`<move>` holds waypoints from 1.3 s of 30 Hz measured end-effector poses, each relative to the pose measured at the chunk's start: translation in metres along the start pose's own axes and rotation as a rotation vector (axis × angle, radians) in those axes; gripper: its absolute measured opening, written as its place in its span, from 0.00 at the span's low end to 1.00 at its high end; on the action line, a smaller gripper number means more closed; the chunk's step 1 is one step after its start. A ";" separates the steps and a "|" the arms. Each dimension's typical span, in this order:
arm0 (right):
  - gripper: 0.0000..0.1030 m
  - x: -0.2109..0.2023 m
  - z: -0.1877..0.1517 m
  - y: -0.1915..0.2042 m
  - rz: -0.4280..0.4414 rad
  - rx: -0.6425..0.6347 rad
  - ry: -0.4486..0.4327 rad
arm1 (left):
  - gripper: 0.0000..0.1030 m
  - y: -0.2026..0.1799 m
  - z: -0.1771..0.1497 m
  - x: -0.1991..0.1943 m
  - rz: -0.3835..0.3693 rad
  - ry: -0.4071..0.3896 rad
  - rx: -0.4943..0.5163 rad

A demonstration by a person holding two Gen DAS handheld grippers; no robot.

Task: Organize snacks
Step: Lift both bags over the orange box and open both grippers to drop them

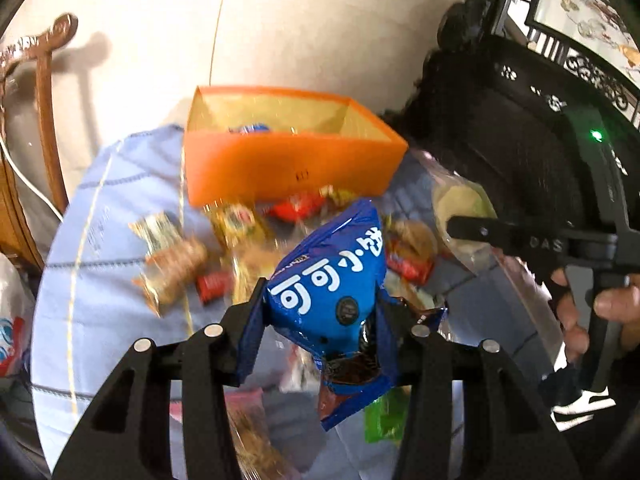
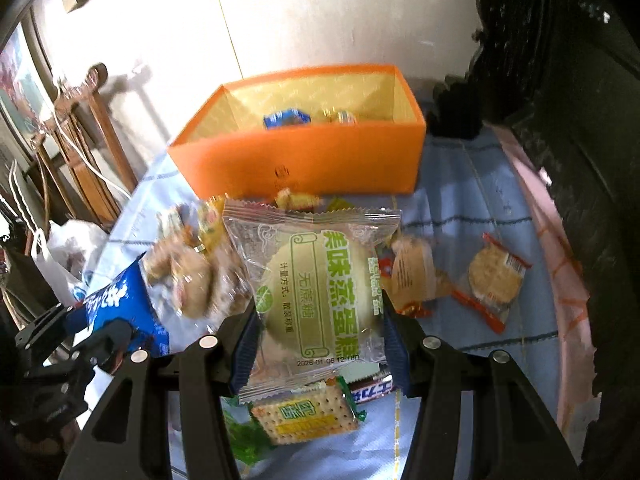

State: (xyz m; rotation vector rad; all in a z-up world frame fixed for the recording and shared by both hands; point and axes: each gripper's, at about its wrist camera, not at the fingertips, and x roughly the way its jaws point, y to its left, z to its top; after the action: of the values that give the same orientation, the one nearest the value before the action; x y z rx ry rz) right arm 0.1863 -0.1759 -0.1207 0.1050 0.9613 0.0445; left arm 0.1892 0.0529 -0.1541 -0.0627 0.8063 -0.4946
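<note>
Above table: grippers [image 1: 320, 320] [image 2: 320, 336] gripping snacks [image 1: 328, 280] [image 2: 316, 292]

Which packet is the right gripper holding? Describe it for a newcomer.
Find the orange box on the blue cloth. In front of it, the right gripper clamps a clear wrapper holding a round pale cake; unlike its neighbours, it carries a green scroll label.

A table under a light-blue cloth [image 2: 472, 184] bears an orange box [image 2: 304, 160] and scattered snack packets [image 2: 494, 280].
</note>
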 end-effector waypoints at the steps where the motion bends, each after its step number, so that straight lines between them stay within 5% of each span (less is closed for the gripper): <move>1: 0.53 -0.005 0.003 0.000 0.001 -0.002 -0.012 | 0.45 -0.001 0.010 -0.002 0.009 -0.011 -0.001; 18: 0.53 -0.067 0.129 0.002 -0.025 -0.051 -0.254 | 0.45 -0.004 0.178 -0.007 0.125 -0.165 0.004; 32: 0.53 -0.022 0.201 -0.013 -0.053 -0.077 -0.276 | 0.46 0.005 0.241 0.056 0.180 -0.161 0.029; 34: 0.54 -0.004 0.217 -0.015 -0.027 -0.081 -0.264 | 0.50 0.008 0.250 0.072 0.187 -0.157 0.033; 36: 0.66 0.018 0.228 -0.017 -0.014 -0.091 -0.215 | 0.74 0.017 0.259 0.101 0.155 -0.121 0.025; 39: 0.69 0.038 0.231 -0.022 -0.086 -0.103 -0.168 | 0.86 0.033 0.256 0.125 0.187 -0.085 -0.007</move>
State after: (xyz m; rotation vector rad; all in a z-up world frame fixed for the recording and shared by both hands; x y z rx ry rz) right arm 0.3971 -0.2103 -0.0233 -0.0269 0.7933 0.0059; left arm 0.4554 -0.0075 -0.0680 -0.0143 0.7226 -0.3104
